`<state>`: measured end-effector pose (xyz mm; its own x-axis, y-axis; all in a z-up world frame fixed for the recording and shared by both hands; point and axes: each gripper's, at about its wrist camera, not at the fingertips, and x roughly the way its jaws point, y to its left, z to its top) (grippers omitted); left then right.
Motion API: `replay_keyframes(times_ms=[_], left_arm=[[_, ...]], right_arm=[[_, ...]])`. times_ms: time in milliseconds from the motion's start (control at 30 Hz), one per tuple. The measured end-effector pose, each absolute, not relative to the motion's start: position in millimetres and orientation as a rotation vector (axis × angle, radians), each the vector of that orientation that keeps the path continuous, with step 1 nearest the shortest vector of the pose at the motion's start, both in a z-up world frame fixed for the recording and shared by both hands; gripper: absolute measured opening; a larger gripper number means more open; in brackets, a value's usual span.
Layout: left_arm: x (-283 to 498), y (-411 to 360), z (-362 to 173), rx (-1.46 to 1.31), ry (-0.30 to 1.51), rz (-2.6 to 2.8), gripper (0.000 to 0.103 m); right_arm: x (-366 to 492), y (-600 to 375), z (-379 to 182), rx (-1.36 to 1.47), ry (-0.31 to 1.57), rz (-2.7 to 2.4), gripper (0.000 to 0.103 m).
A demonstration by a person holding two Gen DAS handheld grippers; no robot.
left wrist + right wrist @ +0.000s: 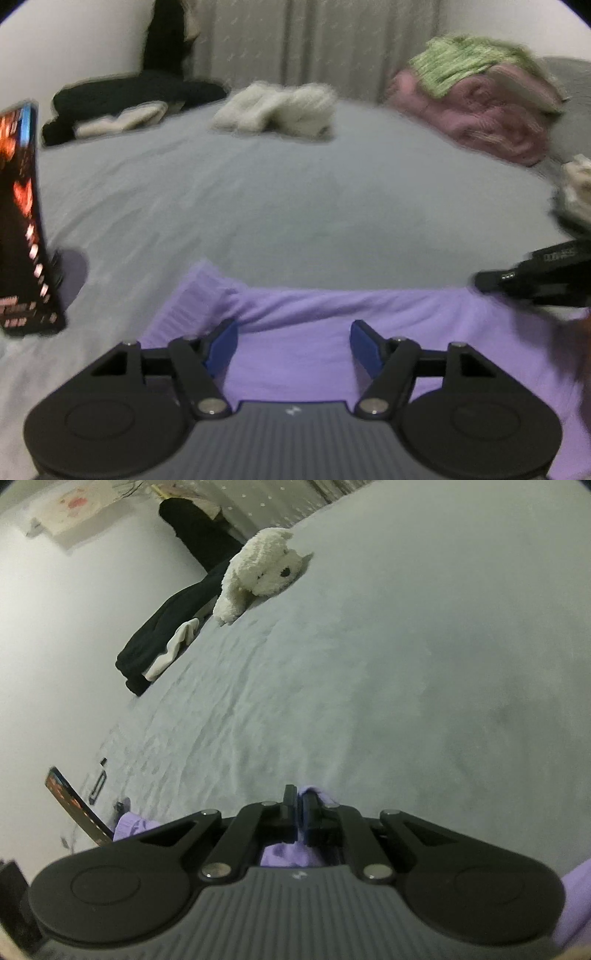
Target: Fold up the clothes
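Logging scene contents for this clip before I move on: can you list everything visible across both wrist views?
purple garment: one, lilac, near edge of the bed, under both grippers
bed sheet: one, pale grey, covers the bed
plush dog: one, white, far side of the bed
black clothing: one pile, with a white piece on it, far left edge by the wall
pink and green clothes: one heap, green on top, far right
phone: one, lit screen, propped upright at left
curtain: one, grey, behind the bed
left gripper: open over the purple garment
right gripper: shut on a fold of the purple garment
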<state>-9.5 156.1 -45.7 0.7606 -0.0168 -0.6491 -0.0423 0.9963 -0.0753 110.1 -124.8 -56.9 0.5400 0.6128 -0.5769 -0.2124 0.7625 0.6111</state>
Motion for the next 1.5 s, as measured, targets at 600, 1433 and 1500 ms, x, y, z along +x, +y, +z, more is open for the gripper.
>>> replay_keyframes(times_ms=[600,1433,1500], left_arm=[[-15,119,-23,-0.154,0.702,-0.033,0.071],[-10,65,-21,-0.173,0.728,-0.134,0.049],[-9,62,-22,-0.196,0.736,-0.166,0.045]], right_arm=[[84,-132,-29,0.422,0.845,0.494,0.040],[63,-206,-15,0.349,0.790,0.231,0.042],[63,-213,-15,0.331,0.784,0.185,0.042]])
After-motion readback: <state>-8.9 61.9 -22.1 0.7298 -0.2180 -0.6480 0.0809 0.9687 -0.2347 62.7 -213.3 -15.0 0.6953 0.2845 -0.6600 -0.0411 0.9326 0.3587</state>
